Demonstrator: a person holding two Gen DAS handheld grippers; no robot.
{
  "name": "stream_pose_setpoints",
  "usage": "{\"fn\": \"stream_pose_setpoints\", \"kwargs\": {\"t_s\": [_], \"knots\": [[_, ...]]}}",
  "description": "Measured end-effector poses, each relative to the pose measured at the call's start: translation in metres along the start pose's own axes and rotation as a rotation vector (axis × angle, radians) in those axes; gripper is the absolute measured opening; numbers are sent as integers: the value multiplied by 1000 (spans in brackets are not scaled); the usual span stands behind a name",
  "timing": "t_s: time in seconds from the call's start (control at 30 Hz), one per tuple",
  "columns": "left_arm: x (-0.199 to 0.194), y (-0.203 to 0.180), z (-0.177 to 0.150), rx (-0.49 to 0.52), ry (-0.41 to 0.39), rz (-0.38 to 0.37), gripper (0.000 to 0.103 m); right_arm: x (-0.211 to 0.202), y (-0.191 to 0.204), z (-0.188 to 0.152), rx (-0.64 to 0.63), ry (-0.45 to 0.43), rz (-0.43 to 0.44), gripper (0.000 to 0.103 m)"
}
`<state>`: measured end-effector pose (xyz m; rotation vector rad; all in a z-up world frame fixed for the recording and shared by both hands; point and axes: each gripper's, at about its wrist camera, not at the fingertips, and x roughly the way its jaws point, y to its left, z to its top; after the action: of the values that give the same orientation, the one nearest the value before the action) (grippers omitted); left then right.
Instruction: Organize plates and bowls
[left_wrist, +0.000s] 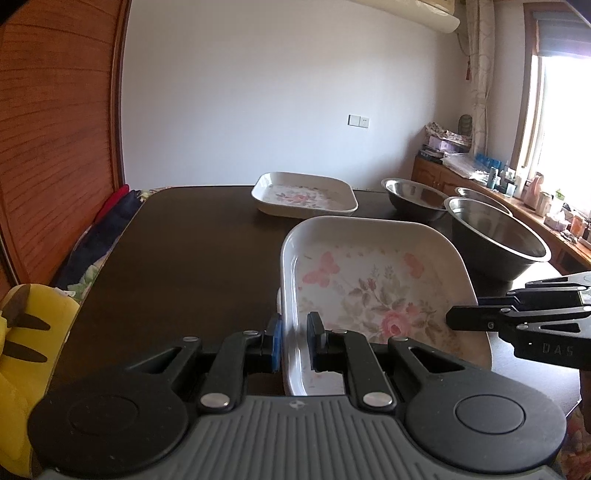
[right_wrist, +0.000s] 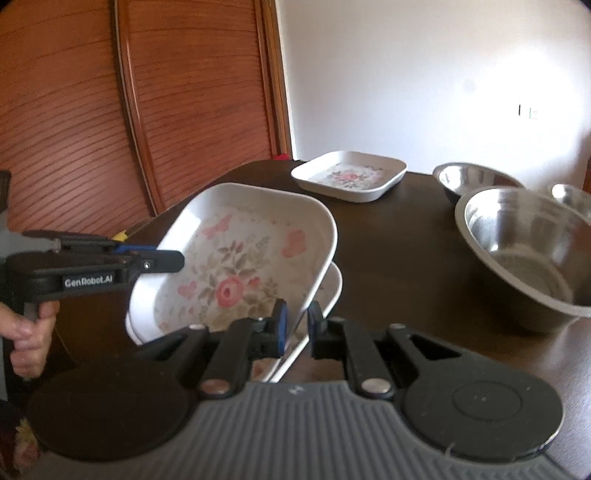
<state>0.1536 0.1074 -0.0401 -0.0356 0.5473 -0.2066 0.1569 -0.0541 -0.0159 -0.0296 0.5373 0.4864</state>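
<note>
Held plate: we carry a square floral plate (right_wrist: 236, 254) between both tools, tilted, its left side raised above a second plate (right_wrist: 330, 291) that lies under it on the dark table (right_wrist: 391, 258).
Left gripper (left_wrist: 295, 341): we have its jaws clamped on the plate's near-left rim, one pad outside the wall and one inside.
Right gripper (right_wrist: 295, 325): its jaws stand nearly together around the right rim; whether they pinch the upper plate alone or both rims we cannot tell.
Key relation: the held plate sits almost squarely over the lower one, its right edge close above the lower rim, so the coming move, as we judge it, is a short drop with the left side levelling down.
Nearer hand: both tools sit at the plate's near edge; the left one carries the raised side.
Other pieces: a third floral plate (left_wrist: 304, 197) rests well apart at the far side; three steel bowls (left_wrist: 498, 236) stand to the right.
Risk: we judge a skewed release could leave the rims unseated.
</note>
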Motion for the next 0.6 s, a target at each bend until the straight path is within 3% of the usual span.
{"fn": "stream_pose_setpoints", "kwargs": {"t_s": [0.47, 0.6], "knots": [[-2, -3, -4, 6, -26, 20, 30, -8, -1, -7, -61, -92, -62, 18], [-10, -3, -3, 2, -52, 16, 41, -15, -3, -11, -43, -116, -46, 20]]}}
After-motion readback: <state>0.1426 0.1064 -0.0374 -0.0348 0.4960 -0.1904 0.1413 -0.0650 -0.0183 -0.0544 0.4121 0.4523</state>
